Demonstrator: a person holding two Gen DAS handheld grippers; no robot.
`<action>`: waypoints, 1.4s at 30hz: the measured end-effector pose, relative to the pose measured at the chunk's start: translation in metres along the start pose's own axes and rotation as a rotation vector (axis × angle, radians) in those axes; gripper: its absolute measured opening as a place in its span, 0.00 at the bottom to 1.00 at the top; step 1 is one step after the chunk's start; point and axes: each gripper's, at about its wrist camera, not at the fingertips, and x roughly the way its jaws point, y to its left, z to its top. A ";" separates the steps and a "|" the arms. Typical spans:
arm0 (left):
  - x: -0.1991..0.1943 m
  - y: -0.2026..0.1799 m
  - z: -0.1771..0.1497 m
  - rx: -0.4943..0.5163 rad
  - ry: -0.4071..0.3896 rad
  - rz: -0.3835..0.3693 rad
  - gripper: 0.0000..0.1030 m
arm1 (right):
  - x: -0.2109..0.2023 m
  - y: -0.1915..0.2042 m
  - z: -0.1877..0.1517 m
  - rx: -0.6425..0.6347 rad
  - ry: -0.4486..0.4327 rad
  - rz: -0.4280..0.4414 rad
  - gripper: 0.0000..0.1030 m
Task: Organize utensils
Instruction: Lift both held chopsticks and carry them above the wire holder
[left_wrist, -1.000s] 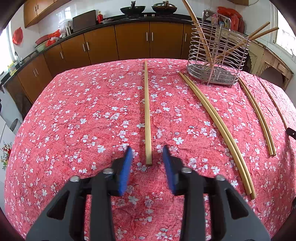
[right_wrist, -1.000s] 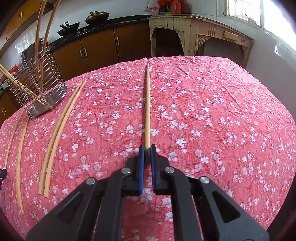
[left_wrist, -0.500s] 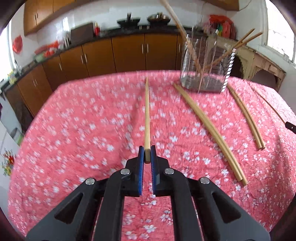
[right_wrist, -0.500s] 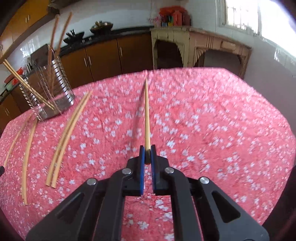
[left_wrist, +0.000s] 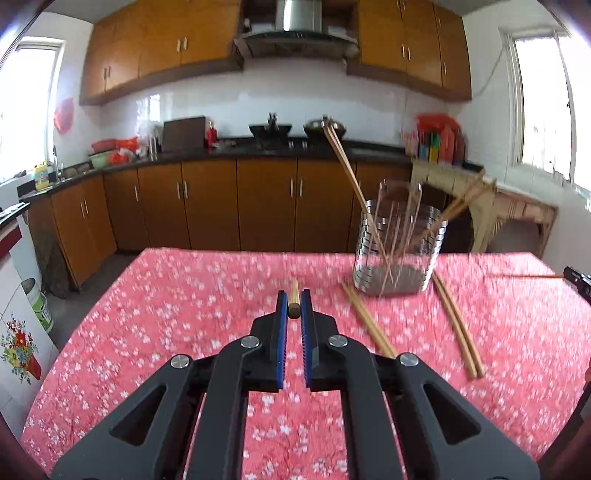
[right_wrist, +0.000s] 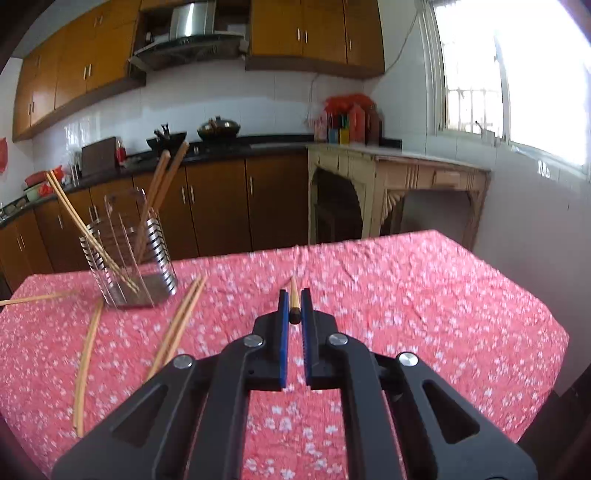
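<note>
We hold one chopstick (left_wrist: 293, 295) in the left tongs (left_wrist: 294, 308), the blue pads closed on its thick end so that the stick runs straight forward, away from the camera and almost end-on; this way the thin tip can lead when we aim it at the holder. To the right of it, two loose chopsticks (left_wrist: 369, 325) lie side by side on the red flowered cloth of the worktop (left_wrist: 184, 302), and the wire holder (left_wrist: 397, 254) stands behind them, near the far edge, with some chopsticks already leaning inside it. Another pair (left_wrist: 458, 328) lies on the cloth just right of the holder. In the right wrist view the same holder (right_wrist: 129, 258) is at the far left, and a curved single stick (right_wrist: 85, 363) and a pair (right_wrist: 181, 325) lie in front of it. Further right, the right tongs (right_wrist: 294, 308) are closed too, on the thick end of a second chopstick (right_wrist: 294, 297), again pointing forward. We judge that both sticks are carried above the cloth and not resting on it, though the blur makes this not fully sure. The right half of the worktop (right_wrist: 424, 295) is bare, so there is free room on that side. Near the holder the space is tighter: the leaning sticks spread out over its rim, and the far edge of the worktop is close behind it, so we think the approach should come from above.
</note>
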 end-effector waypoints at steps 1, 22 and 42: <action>-0.002 0.001 0.002 -0.006 -0.013 0.000 0.07 | -0.001 -0.001 0.003 0.004 -0.009 0.004 0.07; -0.027 0.011 0.052 -0.042 -0.191 0.020 0.07 | -0.029 0.005 0.057 0.042 -0.151 0.118 0.07; -0.045 0.012 0.072 -0.065 -0.268 -0.008 0.07 | -0.054 0.003 0.081 0.069 -0.219 0.195 0.07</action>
